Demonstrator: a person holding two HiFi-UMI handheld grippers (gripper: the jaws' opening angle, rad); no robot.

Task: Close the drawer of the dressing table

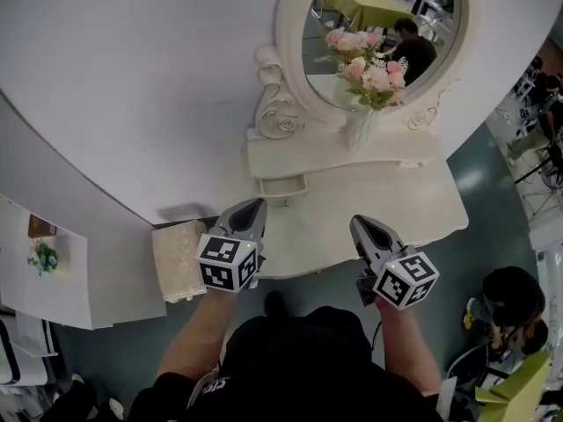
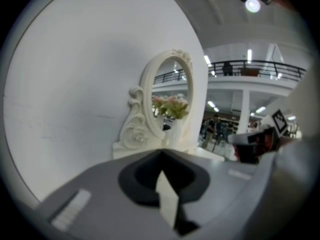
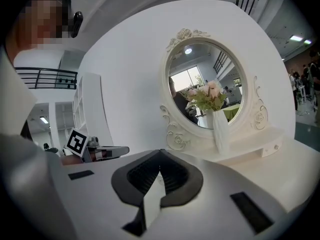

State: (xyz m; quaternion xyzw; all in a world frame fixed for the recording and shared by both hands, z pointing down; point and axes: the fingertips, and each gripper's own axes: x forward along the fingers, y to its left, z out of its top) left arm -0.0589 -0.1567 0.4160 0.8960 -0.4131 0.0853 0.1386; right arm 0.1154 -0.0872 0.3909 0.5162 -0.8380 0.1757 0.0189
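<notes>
Note left gripper [image 1: 249, 209] and right gripper [image 1: 363, 224] both pinched shut, nothing between the jaws. Find small drawer [image 1: 283, 185] standing open just ahead of the left jaws, farther ahead and leftward of the right ones. Likely light, rigid, free-sliding: push squarely on front panel with closed tips, no grip needed.

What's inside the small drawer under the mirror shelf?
The drawer is pulled out only partly; the exposed strip looks pale, with nothing visible in it. The rest is covered by the shelf above.
</notes>
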